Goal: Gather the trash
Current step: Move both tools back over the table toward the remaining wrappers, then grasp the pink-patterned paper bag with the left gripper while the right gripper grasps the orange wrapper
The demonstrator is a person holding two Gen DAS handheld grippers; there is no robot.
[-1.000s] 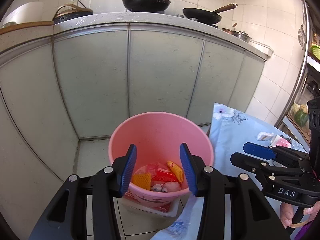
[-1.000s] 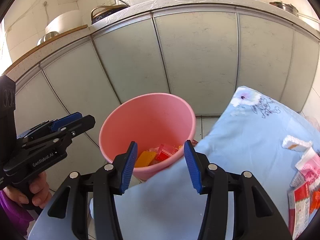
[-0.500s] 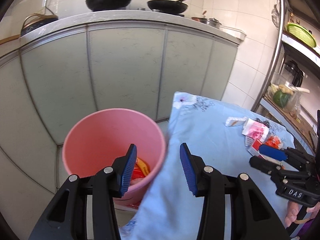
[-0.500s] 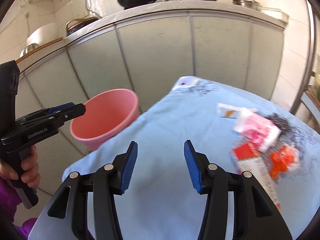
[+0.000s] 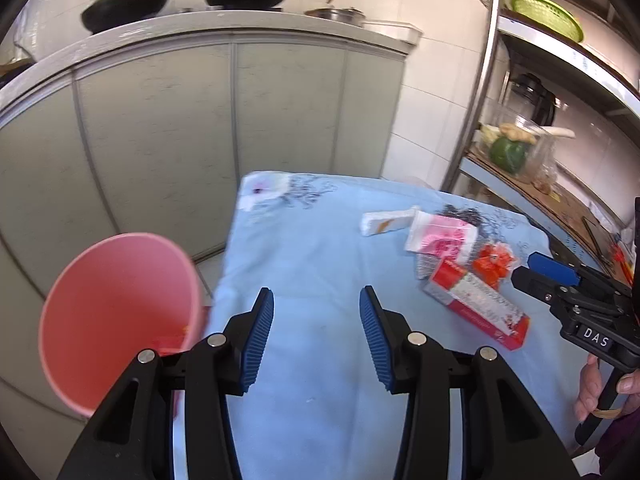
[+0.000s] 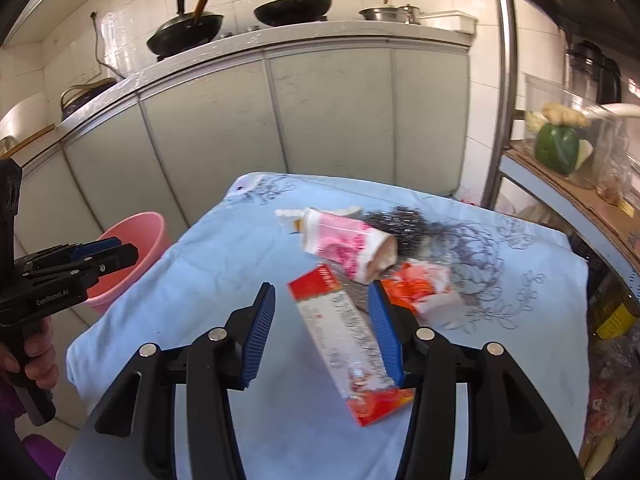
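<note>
Right gripper (image 6: 322, 322): jaws parted, nothing clamped. It hangs over the blue floral cloth (image 6: 224, 264), with the long red-and-white carton (image 6: 348, 344) lying between the pads; the carton's far end sits close beside the right-hand pad, and whether they touch cannot be told.

Left gripper (image 5: 316, 332): jaws parted and empty, over a bare stretch of the same cloth, well apart from the litter.

Trash lies clustered on the cloth's far right part. Just beyond the carton is a pink-and-white wrapper (image 6: 344, 246), partly overlapping the carton's far end. An orange-and-white packet (image 6: 420, 286) lies just right of the right pad. A small white wrapper (image 6: 290, 216) sits behind the pink one. A dark wiry tangle (image 6: 404, 226) lies against the pink wrapper's far side.

The pink bucket (image 5: 116, 320) stands on the floor off the cloth's left edge, with red scraps visible inside.

Behind the table runs a grey cabinet front (image 6: 280, 120) under a counter carrying two black pans (image 6: 296, 8). At right a metal shelf (image 6: 560, 184) holds a green vegetable (image 6: 556, 148).
</note>
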